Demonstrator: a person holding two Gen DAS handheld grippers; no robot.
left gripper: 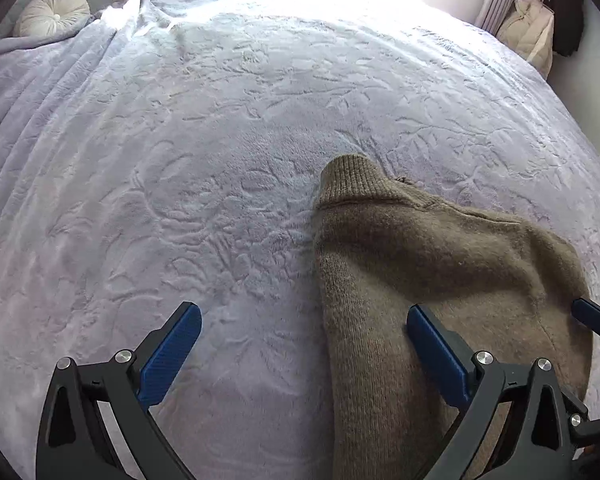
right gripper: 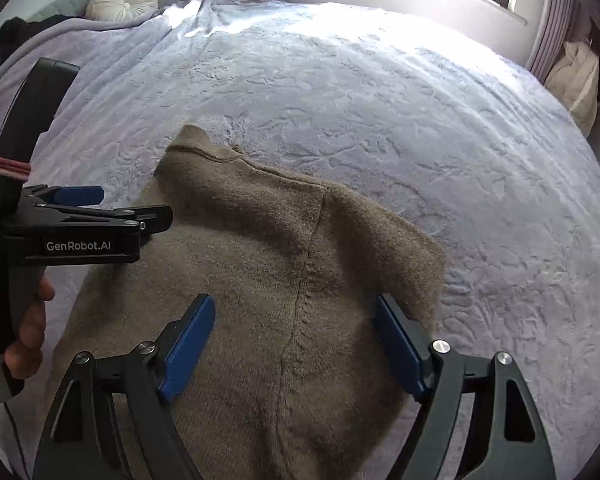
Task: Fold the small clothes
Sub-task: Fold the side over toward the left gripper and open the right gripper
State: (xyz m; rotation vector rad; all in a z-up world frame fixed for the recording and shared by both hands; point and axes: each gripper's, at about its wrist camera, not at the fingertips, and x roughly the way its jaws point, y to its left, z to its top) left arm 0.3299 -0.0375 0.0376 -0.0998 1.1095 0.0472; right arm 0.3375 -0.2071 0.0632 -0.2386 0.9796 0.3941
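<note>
A brown knitted sweater (left gripper: 440, 272) lies partly folded on the pale lilac bedspread (left gripper: 220, 140), collar end pointing away. It also shows in the right wrist view (right gripper: 268, 264). My left gripper (left gripper: 304, 320) is open and empty, straddling the sweater's left edge, just above it. My right gripper (right gripper: 296, 312) is open and empty over the sweater's middle seam. The left gripper (right gripper: 100, 208) shows side-on at the left of the right wrist view, held by a hand. The right gripper's blue fingertip (left gripper: 592, 314) shows at the right edge of the left wrist view.
A round cream cushion (left gripper: 54, 12) and grey headboard sit at the far left. A beige bag (left gripper: 532, 32) and curtains stand at the far right by the window. The bedspread (right gripper: 420, 140) stretches wide around the sweater.
</note>
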